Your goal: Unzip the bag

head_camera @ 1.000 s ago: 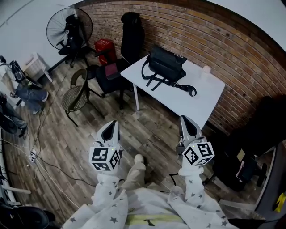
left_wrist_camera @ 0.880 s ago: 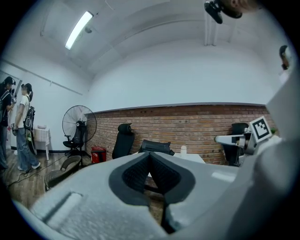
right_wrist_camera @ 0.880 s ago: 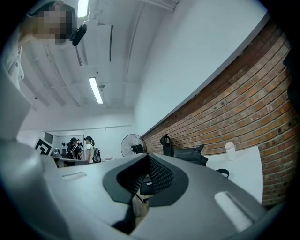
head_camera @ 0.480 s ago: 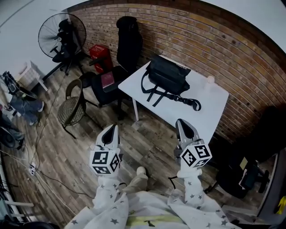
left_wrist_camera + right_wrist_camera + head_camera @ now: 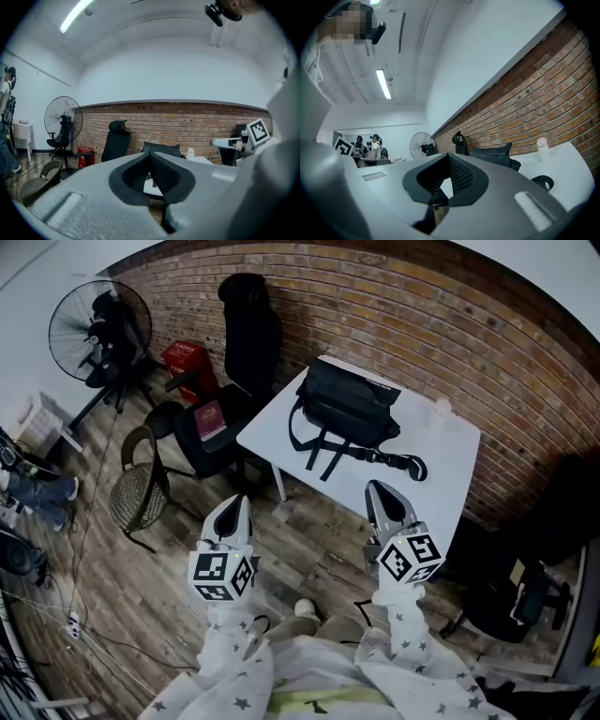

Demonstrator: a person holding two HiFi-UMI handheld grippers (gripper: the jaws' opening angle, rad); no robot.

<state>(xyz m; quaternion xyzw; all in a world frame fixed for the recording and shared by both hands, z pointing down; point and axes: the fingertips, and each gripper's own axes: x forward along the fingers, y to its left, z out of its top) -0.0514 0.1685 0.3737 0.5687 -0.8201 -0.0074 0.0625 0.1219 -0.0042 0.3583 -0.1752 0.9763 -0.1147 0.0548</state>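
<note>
A black bag [image 5: 347, 409] lies on a white table [image 5: 441, 460] against the brick wall, its straps trailing toward the table's near edge; it also shows in the left gripper view [image 5: 161, 149] and the right gripper view [image 5: 494, 153]. My left gripper [image 5: 238, 503] is shut and empty, held over the floor short of the table. To its right, my right gripper [image 5: 377, 488] is also shut with nothing in it, its tip near the table's front edge. Both point level toward the bag and are apart from it.
A small white bottle [image 5: 438, 408] stands on the table right of the bag. A black office chair [image 5: 246, 334] and a second chair with a red book [image 5: 208, 418] stand left of the table. A wicker chair [image 5: 131, 493], a fan [image 5: 94, 324] and floor cables lie further left.
Both grippers have moved forward toward the table, which now sits closer and lower in the head view. The jaws stayed shut.
</note>
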